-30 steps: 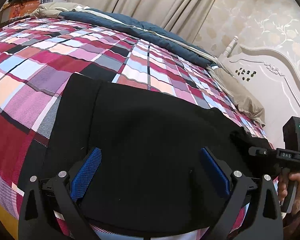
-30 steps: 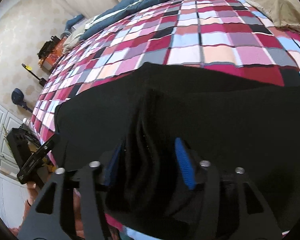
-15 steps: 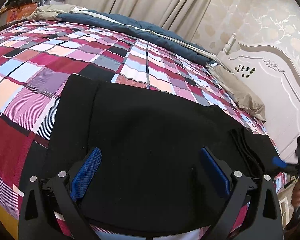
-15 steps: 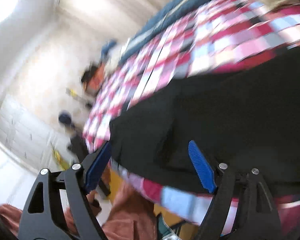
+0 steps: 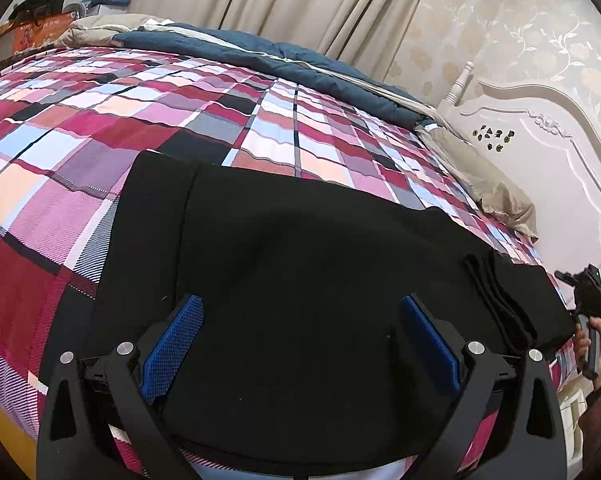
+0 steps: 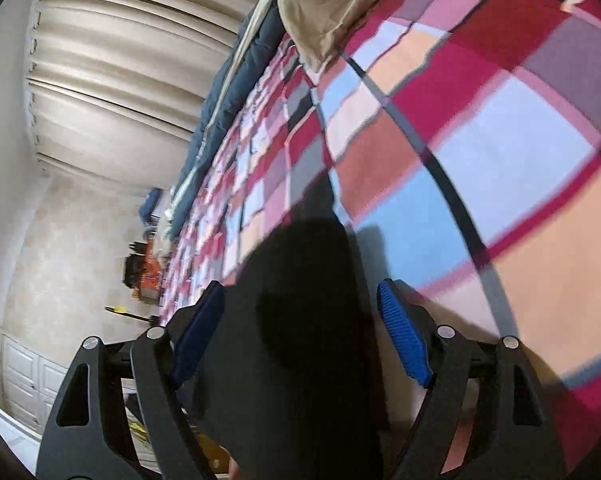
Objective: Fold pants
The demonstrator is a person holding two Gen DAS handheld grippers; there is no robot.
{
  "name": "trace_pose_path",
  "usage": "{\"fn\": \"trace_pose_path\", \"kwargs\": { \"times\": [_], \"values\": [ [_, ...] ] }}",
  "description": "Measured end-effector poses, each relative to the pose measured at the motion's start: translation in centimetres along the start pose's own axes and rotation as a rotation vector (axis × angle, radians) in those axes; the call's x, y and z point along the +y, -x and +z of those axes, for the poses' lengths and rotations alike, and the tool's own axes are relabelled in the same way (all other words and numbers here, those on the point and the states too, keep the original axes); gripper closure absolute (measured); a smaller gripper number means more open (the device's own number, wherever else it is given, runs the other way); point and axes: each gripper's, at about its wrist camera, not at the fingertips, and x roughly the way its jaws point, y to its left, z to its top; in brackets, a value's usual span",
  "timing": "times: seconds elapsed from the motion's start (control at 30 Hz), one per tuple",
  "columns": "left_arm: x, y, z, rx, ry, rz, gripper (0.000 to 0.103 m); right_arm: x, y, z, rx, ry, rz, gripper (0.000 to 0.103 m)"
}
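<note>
Black pants (image 5: 300, 280) lie flat along the near edge of a plaid bed (image 5: 100, 140), with a folded ridge of cloth near their right end (image 5: 496, 300). My left gripper (image 5: 300, 344) is open and empty, hovering just above the middle of the pants. My right gripper (image 6: 300, 340) is open, rolled sideways, with the end of the black pants (image 6: 300, 300) between its spread blue pads, not clamped. It also shows in the left wrist view (image 5: 588, 292), held by a hand off the bed's right end.
A blue duvet (image 5: 280, 56) and beige pillows (image 5: 488, 184) lie along the far side of the bed. A white headboard (image 5: 540, 152) stands at right, curtains (image 5: 260, 0) behind. A cluttered orange box (image 5: 32, 28) sits at far left.
My right gripper let go of the bunched pants end, opened, pulled off the bed's right end and rolled sideways. My left gripper stayed open over the pants.
</note>
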Motion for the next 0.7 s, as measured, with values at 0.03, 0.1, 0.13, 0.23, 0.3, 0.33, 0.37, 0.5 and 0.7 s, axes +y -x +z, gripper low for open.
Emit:
{"fn": "trace_pose_path", "kwargs": {
  "times": [0.03,0.1,0.13,0.23,0.3,0.33,0.37,0.5,0.7],
  "values": [
    [0.0,0.0,0.0,0.001,-0.003,0.002,0.006,-0.2,-0.4,0.2,0.01,-0.009,0.014,0.051],
    [-0.1,0.0,-0.1,0.003,-0.011,0.008,0.006,-1.0,-1.4,0.6,0.046,-0.023,-0.019,0.074],
    [-0.2,-0.1,-0.1,0.003,-0.015,0.012,0.006,-1.4,-1.6,0.8,0.056,-0.013,-0.044,0.079],
    [-0.3,-0.1,-0.1,0.004,-0.021,0.017,0.006,-2.7,-1.5,1.0,0.057,-0.047,-0.01,0.083],
    [-0.3,-0.1,-0.1,0.004,-0.021,0.016,0.006,-2.8,-1.5,0.9,0.058,-0.047,-0.001,0.083],
    [-0.3,-0.1,-0.1,0.005,-0.019,0.015,0.006,-2.6,-1.4,0.8,0.061,-0.041,-0.002,0.081],
    [-0.3,-0.1,-0.1,0.007,-0.018,0.014,0.006,-2.5,-1.2,0.7,0.064,-0.044,0.004,0.08],
    [-0.1,-0.1,-0.1,0.007,-0.012,0.003,0.006,-2.6,0.4,-0.5,0.077,-0.069,0.04,0.067],
    [-0.3,-0.1,-0.1,0.0,-0.02,0.014,0.006,-2.5,4.2,-4.9,0.096,-0.023,0.053,0.049]
  ]
}}
